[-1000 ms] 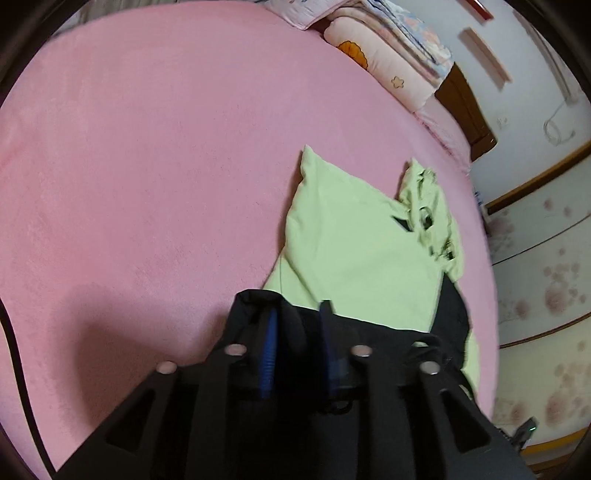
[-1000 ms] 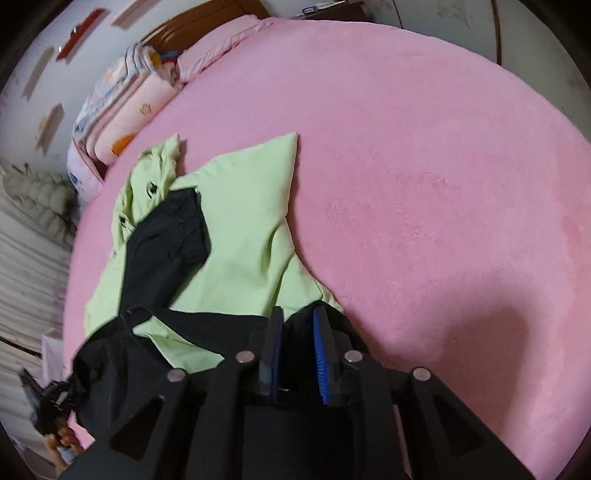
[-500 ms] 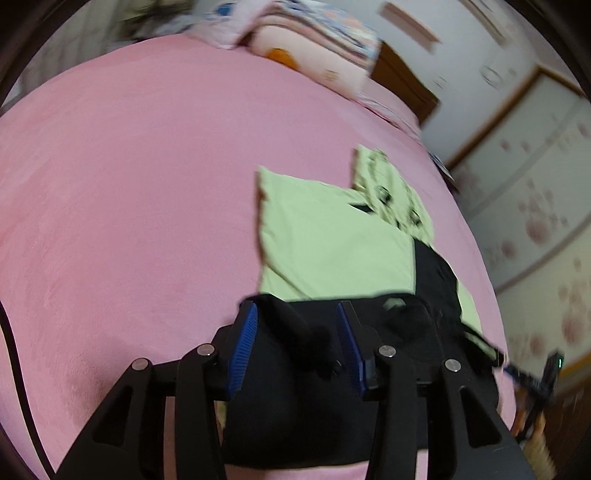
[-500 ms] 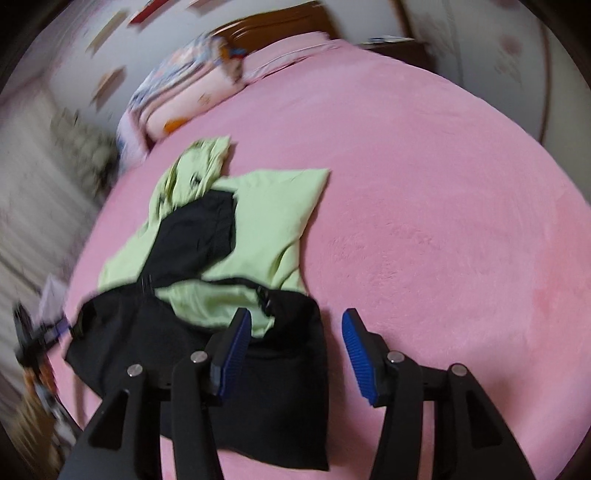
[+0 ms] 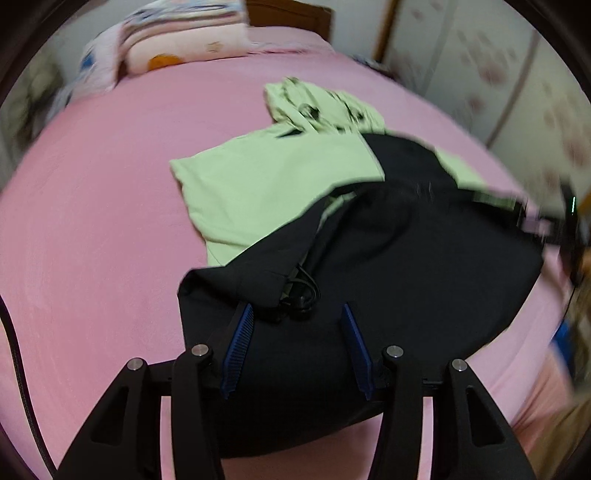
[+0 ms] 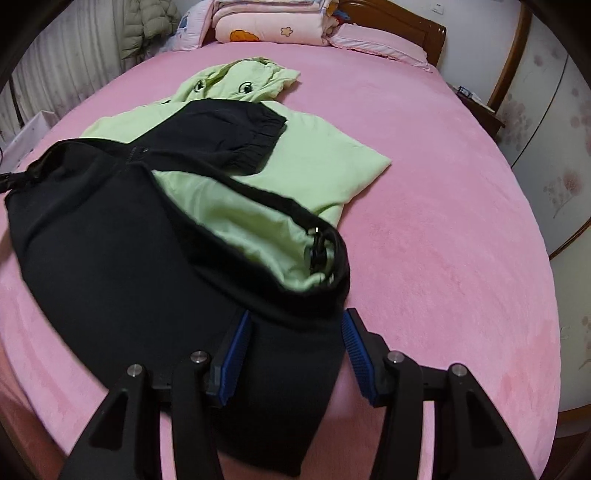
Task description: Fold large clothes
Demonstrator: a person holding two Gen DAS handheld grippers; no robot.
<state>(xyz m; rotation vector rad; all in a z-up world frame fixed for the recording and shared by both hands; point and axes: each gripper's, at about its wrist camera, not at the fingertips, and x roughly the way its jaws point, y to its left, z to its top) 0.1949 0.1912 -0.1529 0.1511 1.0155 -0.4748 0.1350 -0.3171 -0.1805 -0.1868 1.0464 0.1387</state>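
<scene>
A large garment, black outside [image 5: 424,266] and light green inside [image 5: 266,184], lies on the pink bed [image 5: 92,221]. It also shows in the right wrist view, black part [image 6: 110,258], green part [image 6: 314,158], with a green hood [image 6: 236,79] at the far end. Its black hem is folded up over the green part. My left gripper [image 5: 297,347] is open, blue pads over the black hem near a drawstring [image 5: 301,291]. My right gripper [image 6: 295,350] is open over the hem's other corner, holding nothing.
Folded quilts and pillows [image 6: 273,22] are stacked at the wooden headboard [image 6: 399,22]. A wardrobe with a flower pattern [image 6: 554,129] stands to the right of the bed. A coat [image 6: 144,29] hangs at the back left. The bed's near edge is just below both grippers.
Both grippers were shut on the black hem one second ago. They opened, let it drop onto the bed, and have drawn back; the views have swung toward the headboard.
</scene>
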